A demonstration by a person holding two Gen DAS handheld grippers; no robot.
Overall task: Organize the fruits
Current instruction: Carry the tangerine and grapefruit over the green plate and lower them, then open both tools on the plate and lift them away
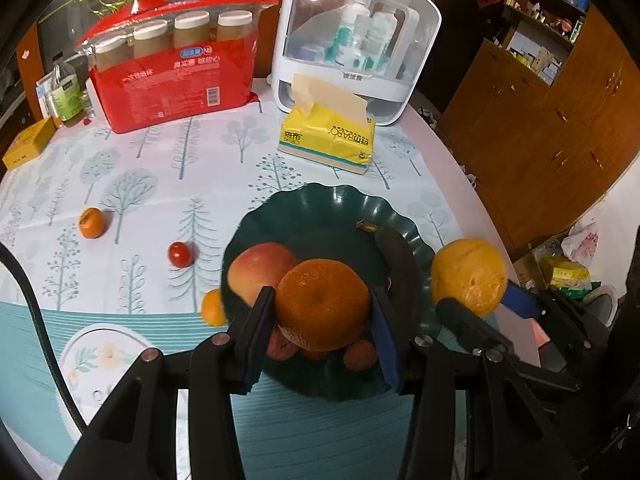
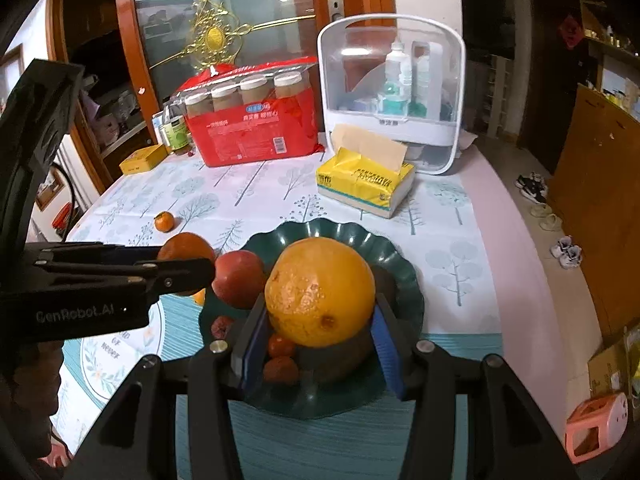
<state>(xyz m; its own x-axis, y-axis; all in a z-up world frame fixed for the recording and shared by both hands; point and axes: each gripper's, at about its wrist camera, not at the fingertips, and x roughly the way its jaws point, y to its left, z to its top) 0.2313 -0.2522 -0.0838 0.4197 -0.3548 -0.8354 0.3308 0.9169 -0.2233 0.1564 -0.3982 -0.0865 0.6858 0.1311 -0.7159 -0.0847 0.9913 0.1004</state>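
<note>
My left gripper point(image 1: 322, 300) is shut on a deep orange tangerine point(image 1: 322, 320), held above the near side of a dark green scalloped plate point(image 1: 320, 204). On the plate lie a red apple point(image 1: 260, 266), a dark banana point(image 1: 396, 252) and small reddish-brown fruits point(image 1: 360, 354). My right gripper point(image 2: 320, 304) is shut on a larger yellow-orange fruit point(image 2: 320, 280), held over the same plate point(image 2: 320, 226). From the right wrist, the left gripper point(image 2: 184, 260) hangs left of the apple point(image 2: 238, 278). Loose on the cloth are a small tangerine point(image 1: 92, 222), a cherry tomato point(image 1: 181, 254) and another small orange point(image 1: 213, 307).
A yellow tissue pack point(image 1: 328, 136) lies just behind the plate. Behind it stands a white storage case point(image 1: 352, 40), and a red pack of jars point(image 1: 176, 64) is to its left. A green bottle point(image 1: 66, 92) and a yellow box point(image 1: 28, 142) are at the far left. The table's edge runs along the right.
</note>
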